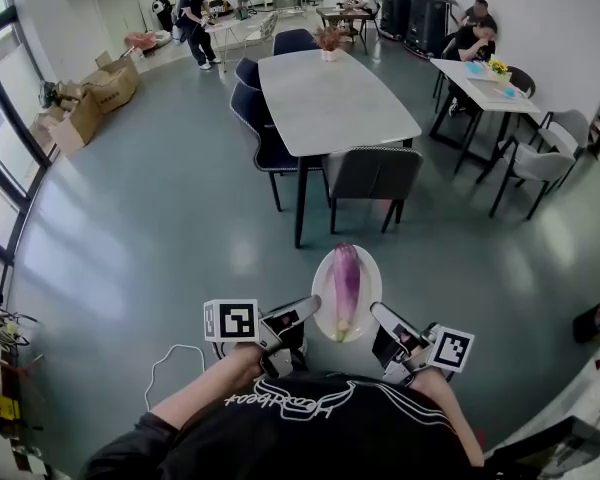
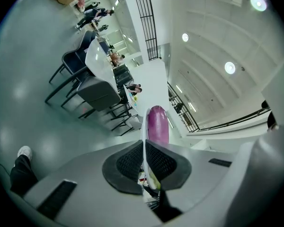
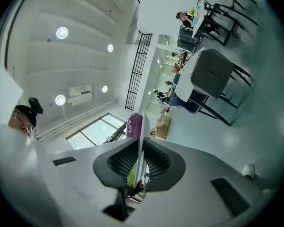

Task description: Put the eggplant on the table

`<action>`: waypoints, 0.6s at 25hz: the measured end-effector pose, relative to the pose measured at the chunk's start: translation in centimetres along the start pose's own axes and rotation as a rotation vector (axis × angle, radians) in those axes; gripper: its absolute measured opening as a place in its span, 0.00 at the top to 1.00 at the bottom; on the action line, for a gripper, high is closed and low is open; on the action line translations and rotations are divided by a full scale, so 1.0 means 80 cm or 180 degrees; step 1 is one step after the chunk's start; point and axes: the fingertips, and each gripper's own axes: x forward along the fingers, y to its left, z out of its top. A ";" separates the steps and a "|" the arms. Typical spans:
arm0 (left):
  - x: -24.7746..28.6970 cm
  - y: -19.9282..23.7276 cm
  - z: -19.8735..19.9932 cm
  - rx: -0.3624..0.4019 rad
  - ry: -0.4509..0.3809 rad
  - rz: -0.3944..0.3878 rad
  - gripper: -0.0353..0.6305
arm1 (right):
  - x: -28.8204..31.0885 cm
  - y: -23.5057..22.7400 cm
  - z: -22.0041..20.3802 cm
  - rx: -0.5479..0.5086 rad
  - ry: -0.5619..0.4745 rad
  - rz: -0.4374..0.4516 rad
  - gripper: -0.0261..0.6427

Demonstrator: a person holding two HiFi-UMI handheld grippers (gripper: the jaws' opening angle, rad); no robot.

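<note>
Left gripper view: the left gripper (image 2: 143, 148) has its ribbed pads pressed together on the thin rim of a white plate (image 2: 142, 126), which rises edge-on between them
Right gripper view: the right gripper (image 3: 140, 148) is clamped in the same way on the opposite side of that rim, with the plate edge running straight up through its pads
Why two grips: a pinch on each side probably serves to hold the plate level, since one grip on so thin an edge would likely let it tip
Eggplant: the eggplant (image 1: 346, 283) lies lengthwise on the plate, purple end away from the person and green stem end toward the body; neither gripper touches it, so it rides as loose cargo
Head view: the plate hangs in the air just in front of the person's torso, between the two grippers and above the grey floor (image 1: 160, 248)
Table: the long grey table (image 1: 330, 98) stands ahead, well apart from the plate, with most of its top bare
Obstacle: a grey chair (image 1: 373, 173) is pushed in at the table's near end, between the plate and the tabletop
Stage: this looks like the carry, and the eggplant is not yet on the table
Next move: the approach likely calls for coming in beside the chair and lowering both sides evenly
Risk: the eggplant is rounded and could roll if either side dips
</note>
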 end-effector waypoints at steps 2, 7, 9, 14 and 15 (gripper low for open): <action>0.001 0.001 0.000 -0.0018 0.0011 -0.0001 0.91 | 0.000 -0.001 0.001 0.0032 -0.0023 0.0011 0.93; 0.004 -0.005 0.006 0.0036 0.0027 -0.0042 0.91 | 0.000 -0.001 0.005 0.0057 -0.0081 0.0015 0.93; 0.006 -0.003 0.009 0.0037 0.0046 -0.0050 0.91 | 0.002 -0.005 0.007 0.0068 -0.0098 -0.0009 0.93; 0.019 0.007 0.023 -0.0010 0.0098 -0.0046 0.91 | 0.012 -0.016 0.022 0.0090 -0.0156 -0.0049 0.93; 0.023 0.008 0.027 -0.0020 0.0106 -0.0070 0.91 | 0.015 -0.018 0.026 0.0083 -0.0164 -0.0056 0.93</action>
